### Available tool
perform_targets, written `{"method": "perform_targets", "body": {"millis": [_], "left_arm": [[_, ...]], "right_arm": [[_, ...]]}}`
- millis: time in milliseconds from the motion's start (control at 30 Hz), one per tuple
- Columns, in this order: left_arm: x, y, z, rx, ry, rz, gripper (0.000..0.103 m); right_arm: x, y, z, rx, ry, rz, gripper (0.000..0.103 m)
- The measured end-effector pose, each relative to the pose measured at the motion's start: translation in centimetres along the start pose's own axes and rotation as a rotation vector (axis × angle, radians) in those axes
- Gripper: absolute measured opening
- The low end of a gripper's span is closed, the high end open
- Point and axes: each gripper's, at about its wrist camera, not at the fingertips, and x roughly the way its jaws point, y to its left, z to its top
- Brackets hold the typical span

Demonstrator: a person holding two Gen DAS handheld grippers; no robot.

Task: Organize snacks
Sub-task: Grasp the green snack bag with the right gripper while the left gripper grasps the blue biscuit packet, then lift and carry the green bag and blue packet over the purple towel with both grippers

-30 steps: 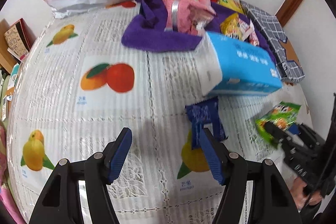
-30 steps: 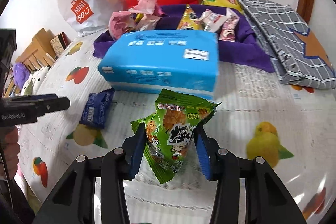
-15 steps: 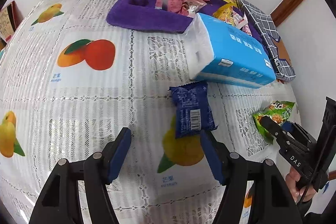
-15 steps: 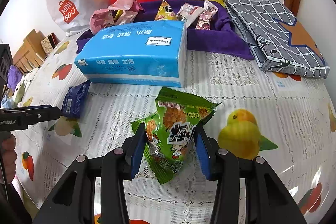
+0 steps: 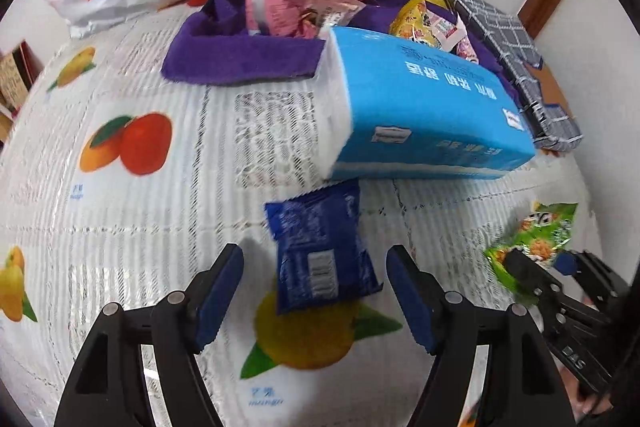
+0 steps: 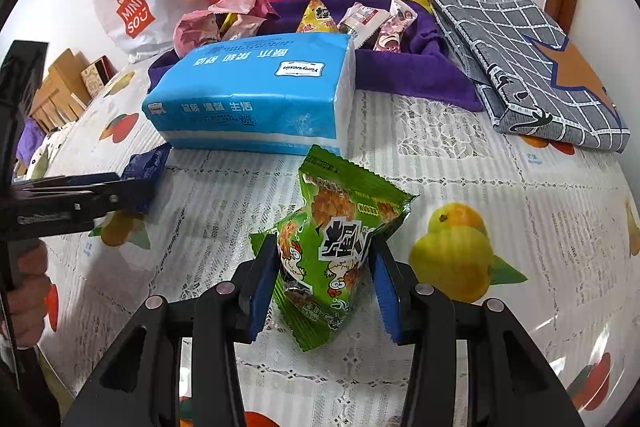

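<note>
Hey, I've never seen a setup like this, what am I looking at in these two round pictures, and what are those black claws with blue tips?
No robot here: a person holds a two-finger tool in each hand, each with a fisheye camera looking along its fingers. One picture is from the left tool, open over a blue snack packet. The other is from the right tool, shut on a green snack bag. On the fruit-print tablecloth also sit a blue tissue pack and a purple cloth holding more snacks.

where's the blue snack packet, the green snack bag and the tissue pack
blue snack packet (image 5: pixel 322 251), left wrist view, middle of wrapper
green snack bag (image 6: pixel 334 239), right wrist view, printed front
tissue pack (image 6: pixel 256 95), right wrist view, blue top face
</note>
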Motion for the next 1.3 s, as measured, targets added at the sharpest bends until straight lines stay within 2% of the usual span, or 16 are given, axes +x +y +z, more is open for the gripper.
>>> {"method": "perform_targets", "body": {"millis": [133, 200, 267, 333, 500, 600, 633, 667, 733, 833, 900, 933, 1033, 1167, 1300], "left_arm": [[0.5, -1.2, 0.3, 0.027, -0.021, 0.076, 0.065], [0.7, -1.7, 0.4, 0.050, -0.033, 0.132, 0.056], [0.6, -1.8, 0.5, 0.058, -0.049, 0.134, 0.044], [0.4, -1.8, 0.5, 0.064, -0.047, 0.128, 0.042], [0.0, -1.2, 0.0, 0.064, -0.049, 0.121, 0.043], [0.0, -1.4, -0.1, 0.072, -0.062, 0.125, 0.049], [0.1, -1.5, -0.2, 0.071, -0.067, 0.130, 0.054], [0.2, -1.6, -0.3, 0.068, -0.072, 0.132, 0.058], [0.2, -1.6, -0.3, 0.058, -0.086, 0.133, 0.059], [0.3, -1.8, -0.3, 0.059, -0.098, 0.145, 0.060], [0.3, -1.8, -0.3, 0.061, -0.113, 0.143, 0.055], [0.2, -1.8, -0.3, 0.063, -0.125, 0.146, 0.045], [0.0, -1.6, -0.6, 0.057, -0.133, 0.140, 0.044], [-0.1, -1.6, -1.2, 0.066, -0.174, 0.144, 0.044], [-0.1, -1.6, -1.6, 0.055, -0.212, 0.154, 0.046]], "right_arm": [[0.0, -0.1, 0.0, -0.003, 0.001, 0.008, 0.045], [0.1, -0.1, 0.0, -0.004, 0.000, 0.011, 0.045], [0.1, -0.2, 0.1, -0.008, 0.001, 0.015, 0.045], [0.2, -0.2, 0.3, -0.020, 0.003, 0.019, 0.045], [0.1, 0.4, 1.0, -0.104, -0.004, 0.053, 0.045], [0.2, 0.4, 1.5, -0.132, 0.000, 0.036, 0.046], [0.0, 0.1, 1.5, -0.121, 0.000, 0.044, 0.047], [-0.2, -0.3, 1.5, -0.105, 0.001, 0.058, 0.050], [-0.7, -1.1, 1.4, -0.060, 0.002, 0.072, 0.070], [-1.8, -2.1, 1.1, 0.005, -0.030, 0.076, 0.073], [-2.0, -2.4, 1.0, 0.044, -0.039, 0.069, 0.073], [-1.9, -2.5, 1.1, 0.065, -0.046, 0.064, 0.073], [-1.4, -2.5, 1.3, 0.121, -0.050, 0.063, 0.073], [-0.5, -1.8, 1.7, 0.134, -0.057, 0.034, 0.073], [0.8, -1.5, 1.7, 0.136, -0.054, -0.002, 0.060]]}}
